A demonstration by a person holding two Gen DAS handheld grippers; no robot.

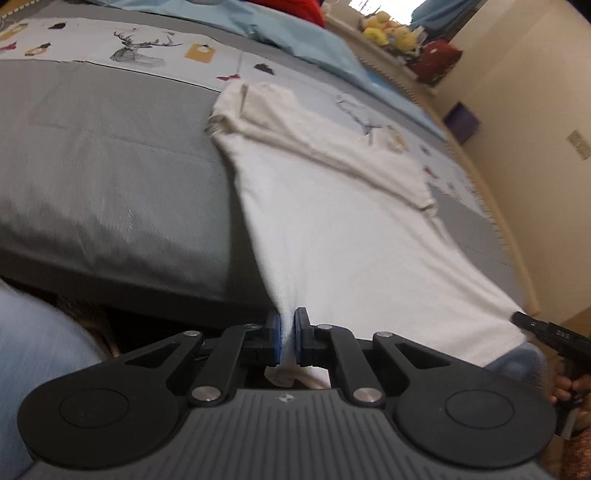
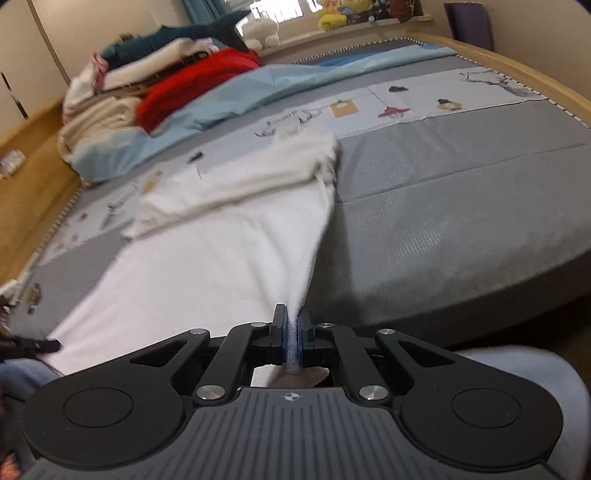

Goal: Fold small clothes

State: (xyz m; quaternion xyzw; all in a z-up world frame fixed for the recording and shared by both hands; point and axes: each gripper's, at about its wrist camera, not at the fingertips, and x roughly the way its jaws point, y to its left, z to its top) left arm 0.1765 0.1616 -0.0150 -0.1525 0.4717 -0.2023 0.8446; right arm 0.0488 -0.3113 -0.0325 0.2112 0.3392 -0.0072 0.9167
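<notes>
A white small garment (image 1: 332, 206) lies stretched over the grey bed, its far part folded into a cream band; it also shows in the right wrist view (image 2: 221, 236). My left gripper (image 1: 287, 325) is shut on one near corner of the garment. My right gripper (image 2: 292, 325) is shut on the other near corner. The right gripper's tip shows at the right edge of the left wrist view (image 1: 524, 319), and the left gripper's tip at the left edge of the right wrist view (image 2: 44, 345). The cloth is taut between both grippers, at the bed's near edge.
The bed has a grey cover (image 2: 461, 206) with a printed white strip (image 1: 122, 48). A light blue quilt (image 2: 236, 96), a red cloth (image 2: 192, 81) and a pile of clothes (image 2: 122, 74) lie at the far side. Plush toys (image 1: 388, 31) sit on a ledge. My knees are below.
</notes>
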